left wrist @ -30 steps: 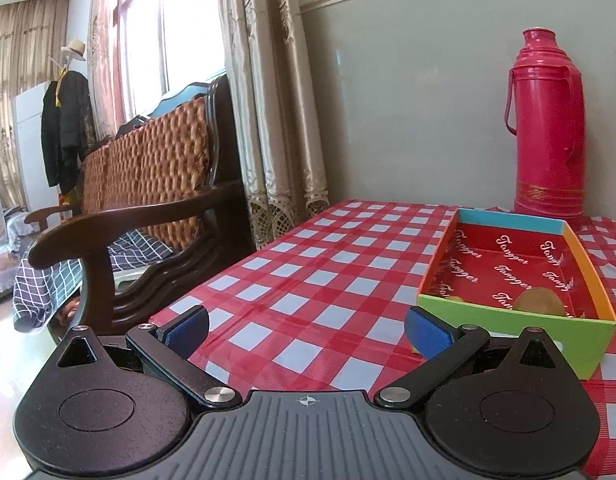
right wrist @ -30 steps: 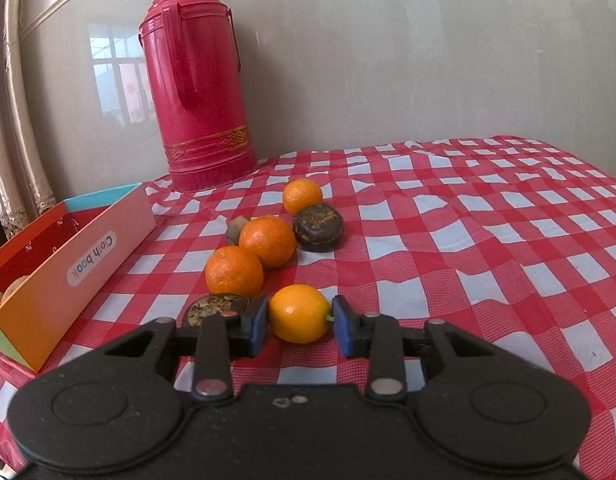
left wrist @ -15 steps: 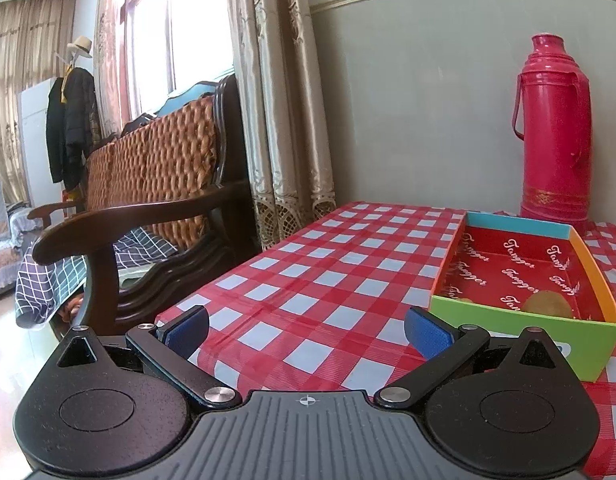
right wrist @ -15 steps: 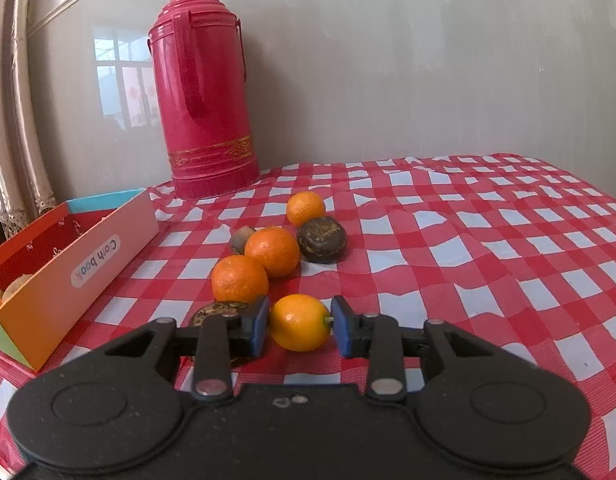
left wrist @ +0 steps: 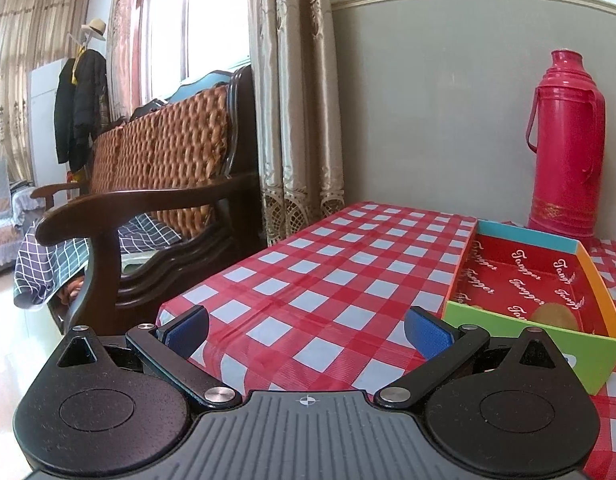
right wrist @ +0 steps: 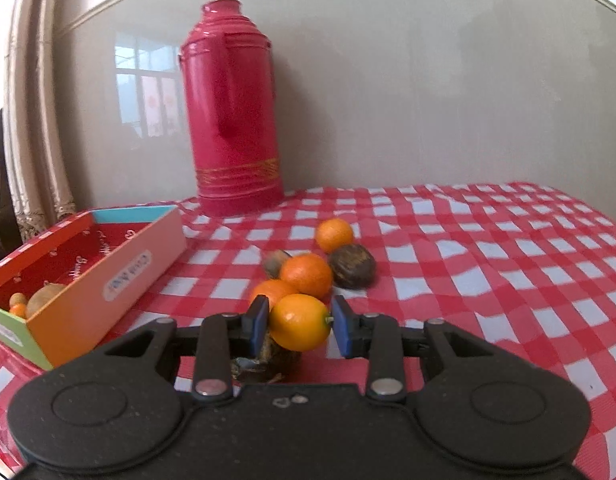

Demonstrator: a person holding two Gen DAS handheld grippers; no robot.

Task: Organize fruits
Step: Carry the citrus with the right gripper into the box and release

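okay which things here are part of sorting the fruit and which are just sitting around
Part of the job:
yellow-orange citrus fruit in the right gripper
loose orange tangerines
dark brown round fruit
colourful cardboard box
open left gripper

Just lying about:
tall pink-red thermos flask
wooden armchair

Brown fruit (left wrist: 555,316) inside box (left wrist: 527,344)

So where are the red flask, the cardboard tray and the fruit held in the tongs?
red flask (right wrist: 232,120), right wrist view, middle of body.
cardboard tray (right wrist: 108,292), right wrist view, orange side wall.
yellow-orange fruit (right wrist: 299,322), right wrist view, front skin.
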